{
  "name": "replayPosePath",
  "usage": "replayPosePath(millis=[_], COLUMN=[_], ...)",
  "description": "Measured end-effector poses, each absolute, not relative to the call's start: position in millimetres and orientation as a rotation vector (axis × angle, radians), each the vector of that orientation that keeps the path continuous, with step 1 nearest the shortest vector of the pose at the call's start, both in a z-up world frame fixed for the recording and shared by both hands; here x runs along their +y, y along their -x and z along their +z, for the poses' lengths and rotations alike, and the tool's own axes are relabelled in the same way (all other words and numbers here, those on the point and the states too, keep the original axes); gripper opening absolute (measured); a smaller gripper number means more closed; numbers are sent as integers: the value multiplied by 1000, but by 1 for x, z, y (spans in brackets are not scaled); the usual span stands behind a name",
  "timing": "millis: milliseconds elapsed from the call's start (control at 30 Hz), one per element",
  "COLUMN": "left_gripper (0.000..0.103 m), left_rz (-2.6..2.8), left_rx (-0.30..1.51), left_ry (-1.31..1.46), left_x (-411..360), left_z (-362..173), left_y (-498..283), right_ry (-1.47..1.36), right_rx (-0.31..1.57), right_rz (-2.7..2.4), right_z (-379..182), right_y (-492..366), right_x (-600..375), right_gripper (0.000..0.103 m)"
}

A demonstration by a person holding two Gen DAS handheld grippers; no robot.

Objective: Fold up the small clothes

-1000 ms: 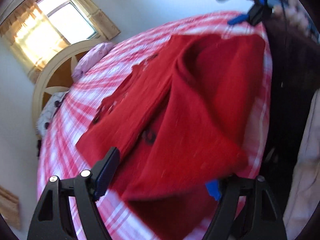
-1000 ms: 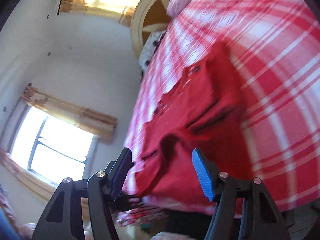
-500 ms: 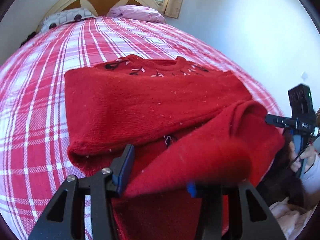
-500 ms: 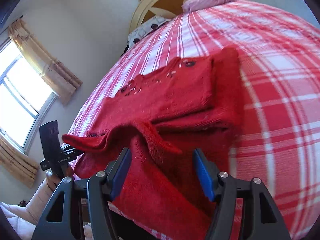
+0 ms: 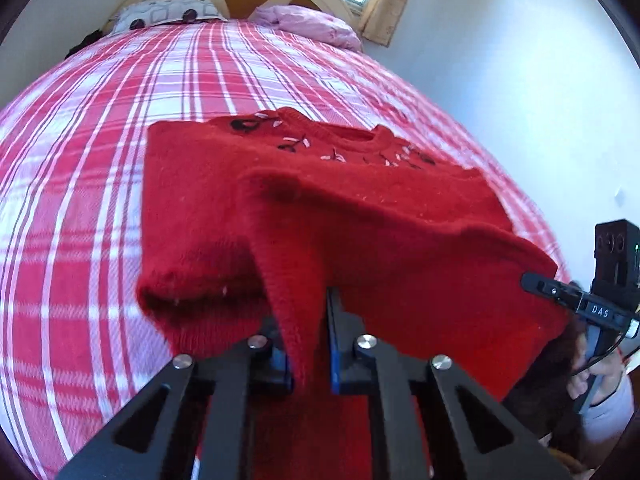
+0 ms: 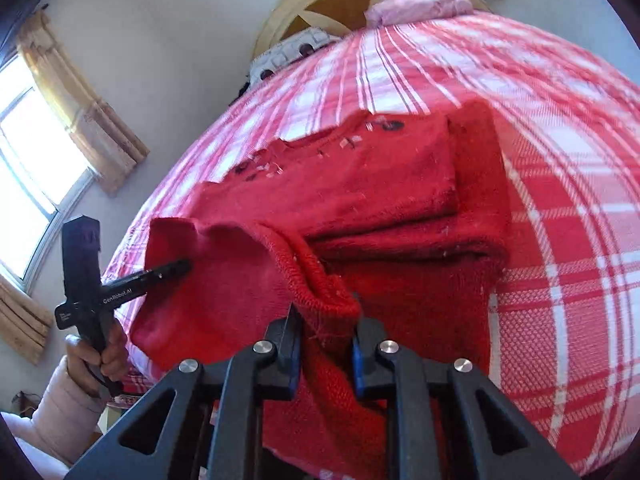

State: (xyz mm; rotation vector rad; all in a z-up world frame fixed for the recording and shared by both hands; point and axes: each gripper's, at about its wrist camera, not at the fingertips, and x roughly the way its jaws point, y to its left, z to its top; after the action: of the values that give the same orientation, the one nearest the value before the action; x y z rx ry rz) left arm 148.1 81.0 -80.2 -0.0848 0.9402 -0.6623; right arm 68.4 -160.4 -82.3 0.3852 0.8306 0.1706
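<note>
A red knit sweater [image 5: 360, 208] with dark embroidery at the collar lies on the red-and-white plaid bed, sleeves folded in; it also shows in the right wrist view [image 6: 360, 184]. My left gripper [image 5: 306, 344] is shut on the sweater's bottom hem at one corner and lifts it. My right gripper [image 6: 326, 344] is shut on the ribbed hem at the other corner. The hem hangs raised between them. The other gripper shows at the edge of each view: the right [image 5: 600, 304] and the left [image 6: 120, 284].
The plaid bedspread [image 5: 120, 100] covers the bed. Pillows [image 5: 168, 14] and a pink bundle [image 5: 304, 22] lie at the rounded headboard [image 6: 360, 0]. White walls and curtained windows [image 6: 36, 152] surround the bed.
Both grippers have closed on the sweater's hem; they were open half a second ago. The hem is now lifted off the bed toward the collar.
</note>
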Motion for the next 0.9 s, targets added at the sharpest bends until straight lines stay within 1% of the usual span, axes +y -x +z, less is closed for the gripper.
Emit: replayPosePath(millis=[67, 133, 167, 200, 233, 267, 300, 333, 367, 400, 433, 467, 600, 767, 900], left_gripper=[13, 16, 22, 33, 39, 48, 49, 49, 43, 30, 22, 9, 9, 8, 8], left_rz=[-686, -693, -671, -655, -652, -647, -638, -630, -631, -647, -661, -670, -711, -701, -702], left_rx=[931, 913, 901, 893, 887, 872, 853, 848, 858, 876, 886, 900, 899, 827, 798], left_ry=[91, 61, 40, 32, 40, 56, 72, 83, 99, 126, 134, 130, 152, 208, 198], left_x=[84, 82, 80, 78, 77, 77, 77, 76, 77, 77, 77, 76, 79, 89, 89], left_z=[-78, -75, -73, -70, -68, -66, -63, -62, -63, -65, -67, -70, -73, -59, -47], left_y=[-142, -138, -139, -142, -144, -148, -151, -154, -156, -159, -158, -157, -146, -136, -135], right_ry=[-350, -315, -284, -275, -278, -286, -287, -277, -237, -212, -185, -164, -128, -53, -119], right_rx=[813, 807, 808, 807, 801, 790, 780, 775, 766, 763, 758, 749, 724, 685, 695], right_rz=[167, 159, 146, 145, 149, 156, 163, 170, 161, 160, 165, 174, 177, 138, 207], right_z=[-75, -71, -71, -70, -69, -68, -66, -63, -59, -57, -53, -48, -34, -21, -18], right_y=[-63, -63, -64, -65, -66, -65, -65, -64, -61, -59, -57, -53, -45, -44, -53], right_x=[-157, -154, -150, -148, -147, -145, -143, -140, -135, -133, -130, -128, -132, -130, -137], right_gripper=[19, 19, 19, 19, 19, 19, 19, 19, 19, 19, 19, 19, 19, 19, 19])
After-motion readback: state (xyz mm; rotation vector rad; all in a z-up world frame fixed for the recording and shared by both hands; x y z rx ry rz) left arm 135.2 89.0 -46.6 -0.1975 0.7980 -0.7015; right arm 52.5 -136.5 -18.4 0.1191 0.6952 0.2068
